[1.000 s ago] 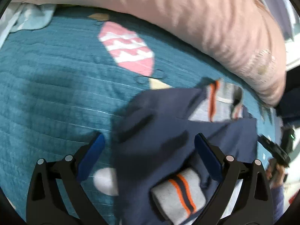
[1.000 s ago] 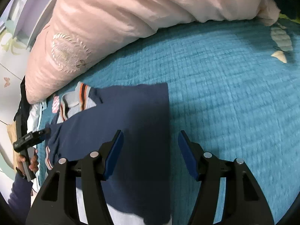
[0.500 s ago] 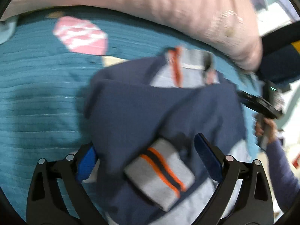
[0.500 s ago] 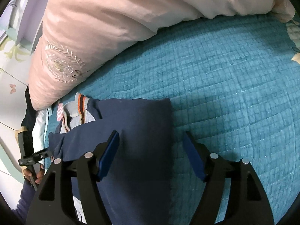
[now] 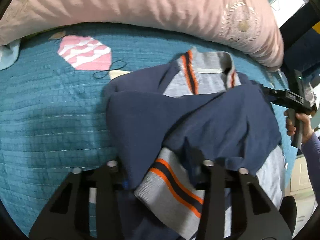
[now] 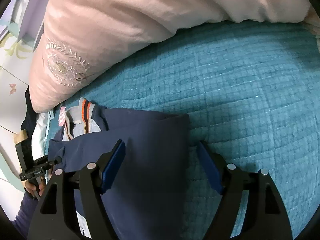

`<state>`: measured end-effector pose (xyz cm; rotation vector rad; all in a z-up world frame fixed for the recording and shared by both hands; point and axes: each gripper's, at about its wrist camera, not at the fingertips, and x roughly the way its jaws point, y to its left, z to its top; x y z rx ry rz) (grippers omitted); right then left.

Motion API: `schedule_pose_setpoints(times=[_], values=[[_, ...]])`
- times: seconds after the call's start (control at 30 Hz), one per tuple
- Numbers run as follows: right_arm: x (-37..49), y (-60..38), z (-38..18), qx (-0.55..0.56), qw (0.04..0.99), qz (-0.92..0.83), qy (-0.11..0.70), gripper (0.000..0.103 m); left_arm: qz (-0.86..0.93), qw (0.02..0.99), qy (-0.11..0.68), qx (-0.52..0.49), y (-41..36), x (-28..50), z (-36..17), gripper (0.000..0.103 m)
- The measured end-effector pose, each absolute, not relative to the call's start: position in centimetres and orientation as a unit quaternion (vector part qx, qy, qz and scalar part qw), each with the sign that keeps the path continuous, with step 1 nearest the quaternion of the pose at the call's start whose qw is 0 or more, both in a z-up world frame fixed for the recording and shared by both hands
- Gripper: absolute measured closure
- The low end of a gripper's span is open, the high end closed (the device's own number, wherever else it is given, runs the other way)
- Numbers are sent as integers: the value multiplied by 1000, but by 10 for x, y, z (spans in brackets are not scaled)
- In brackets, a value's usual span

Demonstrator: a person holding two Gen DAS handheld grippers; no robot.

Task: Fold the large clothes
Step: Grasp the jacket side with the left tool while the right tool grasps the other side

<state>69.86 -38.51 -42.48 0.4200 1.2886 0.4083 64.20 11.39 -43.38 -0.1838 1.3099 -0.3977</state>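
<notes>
A pink patch [image 5: 85, 53] at ten o'clock and a black hair tie [image 5: 110, 70] beside it lie on the teal quilt [image 5: 50, 120], with the long pink pillow [image 5: 140, 6] across twelve o'clock. The navy sweater [image 5: 210, 120], collar toward one o'clock, lies half folded on the quilt. The left gripper [image 5: 160, 178] has just been closing and is clamped on a bunched sleeve with its grey striped cuff [image 5: 170, 196]; the right gripper [image 6: 161, 166], jaws just widening, straddles the sweater's folded edge without pressing it.
</notes>
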Motion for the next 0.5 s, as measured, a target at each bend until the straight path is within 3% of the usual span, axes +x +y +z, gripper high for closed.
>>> schedule_pose_setpoints(times=[0.1,0.17,0.33,0.5], values=[[693,-377,-422,157,770,192,588,35,-186,778,595,-73,109,639,-432,68],[687,-371,-416,152,763,220,589,78,-186,780,593,-76,111,636,-430,69],[690,-368,-420,154,759,223,592,80,-184,769,602,-109,121,639,-432,68],[701,-365,-435,180,751,214,598,71,-178,760,608,-144,130,643,-436,65]])
